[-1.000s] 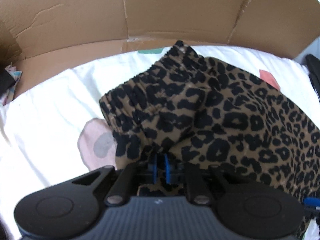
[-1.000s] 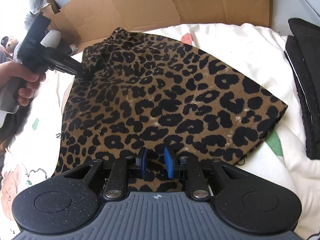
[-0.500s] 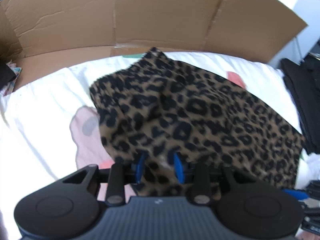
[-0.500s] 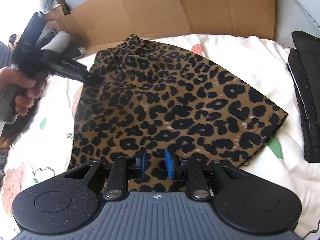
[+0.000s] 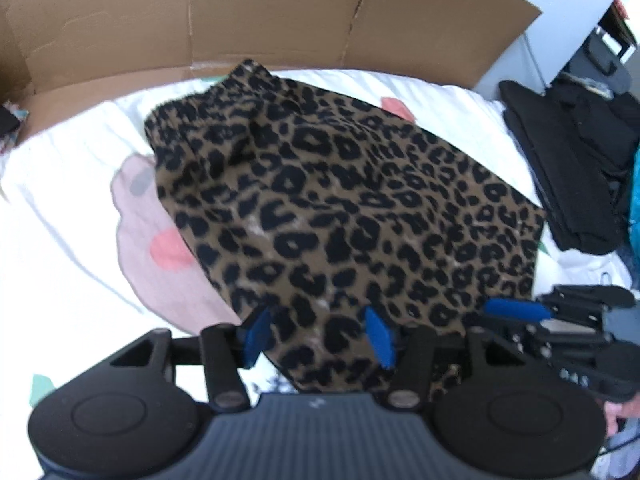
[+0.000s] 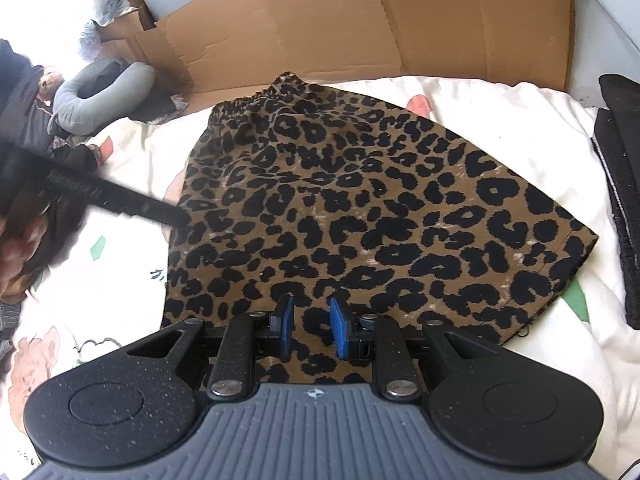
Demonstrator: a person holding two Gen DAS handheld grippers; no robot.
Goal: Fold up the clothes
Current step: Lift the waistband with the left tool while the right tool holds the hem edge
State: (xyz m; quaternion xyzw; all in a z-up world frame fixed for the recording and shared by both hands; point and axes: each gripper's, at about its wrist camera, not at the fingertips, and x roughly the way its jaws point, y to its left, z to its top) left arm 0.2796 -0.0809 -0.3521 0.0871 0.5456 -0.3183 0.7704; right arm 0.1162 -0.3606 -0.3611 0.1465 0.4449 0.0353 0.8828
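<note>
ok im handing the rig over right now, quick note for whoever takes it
Left claw: open, blue fingers spread over the near edge of the leopard-print garment, gripping nothing.
Right claw: partly open over the garment's near edge, not clamped on it.
The garment lies fairly flat on the white printed bedsheet, elastic waistband toward the cardboard, hem to the right near the stack of black clothes.
Done: it looks folded once and laid down.
Left: probably another fold, then move it aside; whether the black stack is where it goes is unclear.
</note>
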